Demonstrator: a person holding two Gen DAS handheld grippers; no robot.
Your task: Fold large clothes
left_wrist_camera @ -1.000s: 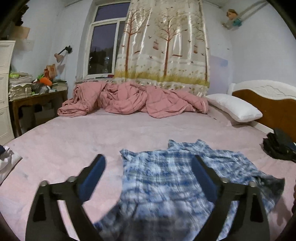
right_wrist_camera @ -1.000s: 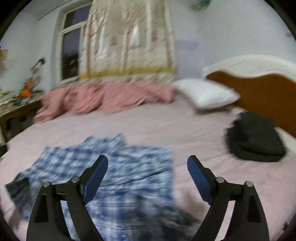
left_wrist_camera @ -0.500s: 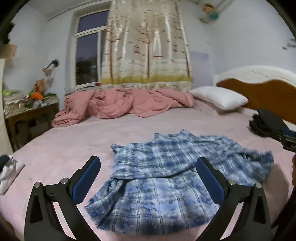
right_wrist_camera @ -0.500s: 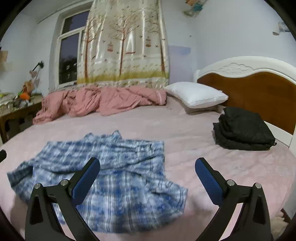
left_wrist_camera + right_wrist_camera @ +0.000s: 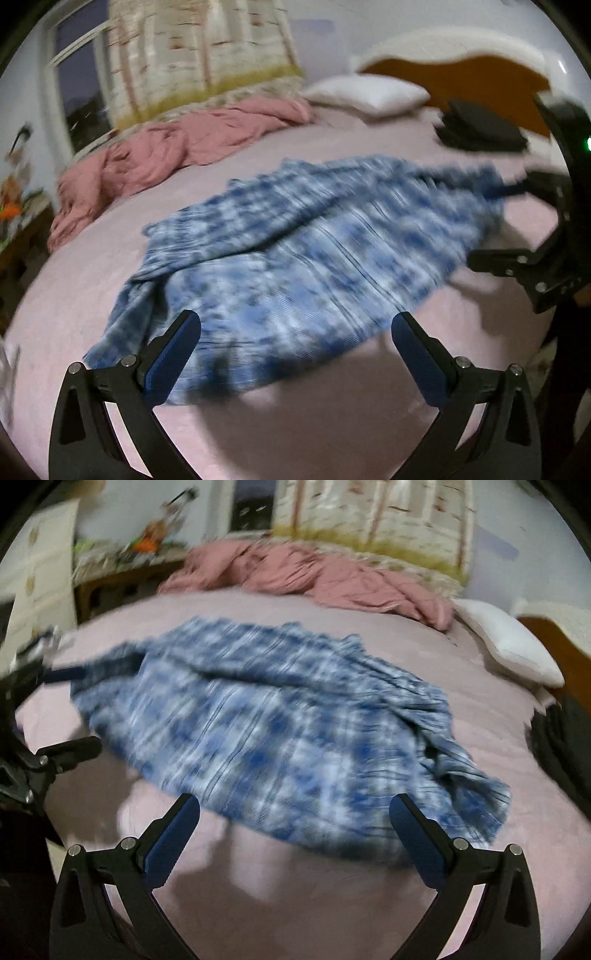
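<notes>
Home bedroom, evening.

Large bed [image 5: 92,295] with pink sheet fills both views; wood headboard [image 5: 461,70] with white trim, white pillow [image 5: 369,90], crumpled pink duvet [image 5: 177,147] at the far side. Tree-print curtain [image 5: 199,55] beside a dark window [image 5: 79,92]. Cluttered wooden side table [image 5: 122,576] and white drawer unit [image 5: 40,565] at one side. Folded dark clothes [image 5: 480,127] near the headboard, blue plaid garment [image 5: 280,723] spread on the sheet. Both frames motion-blurred.
</notes>
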